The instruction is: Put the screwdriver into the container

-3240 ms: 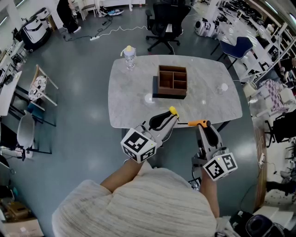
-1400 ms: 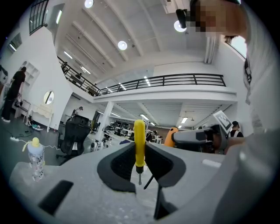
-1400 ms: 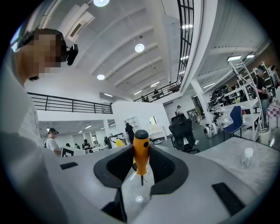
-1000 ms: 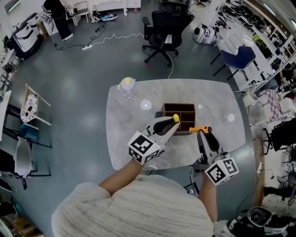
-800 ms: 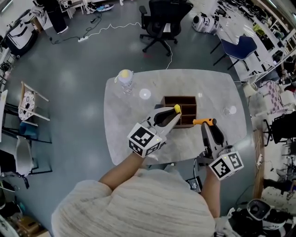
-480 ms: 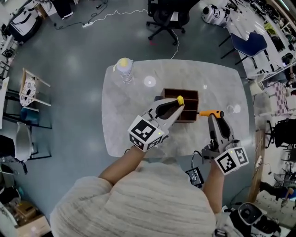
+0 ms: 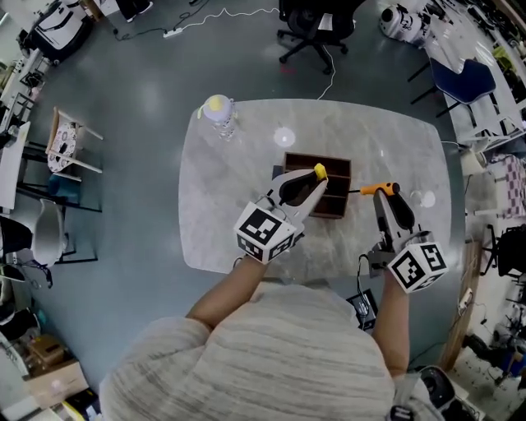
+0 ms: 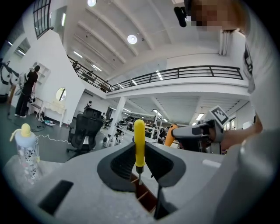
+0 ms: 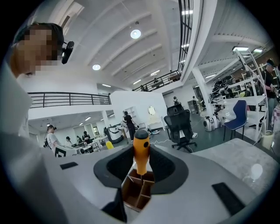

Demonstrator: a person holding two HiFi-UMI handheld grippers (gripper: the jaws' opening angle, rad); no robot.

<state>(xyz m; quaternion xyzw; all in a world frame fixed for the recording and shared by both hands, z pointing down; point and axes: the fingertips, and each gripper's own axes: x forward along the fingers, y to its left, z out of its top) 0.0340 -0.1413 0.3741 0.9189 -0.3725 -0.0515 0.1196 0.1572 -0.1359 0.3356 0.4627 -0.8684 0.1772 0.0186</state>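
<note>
My left gripper [image 7: 311,178] is shut on a yellow-handled screwdriver [image 7: 319,172] whose handle tip hangs over the near-left part of the brown wooden container [image 7: 333,167]. In the left gripper view the yellow-handled screwdriver [image 8: 139,142] stands upright between the jaws, its shaft pointing down at the divided container [image 8: 142,195]. To the right of the box, my right gripper [image 7: 385,194] is shut on an orange-handled screwdriver [image 7: 374,189]. The right gripper view shows that orange-handled screwdriver [image 9: 141,154] upright above the container [image 9: 135,191].
A clear bottle with a yellow cap [image 7: 219,114] stands at the far left corner of the marble table [image 7: 222,214]. Two small clear glass pieces [image 7: 284,136] [image 7: 424,198] lie on the top. An office chair [image 7: 316,25] stands beyond the far edge.
Both grippers have moved forward over the table toward the container. The yellow screwdriver now hangs over the box; the orange one has come level with its right side.
</note>
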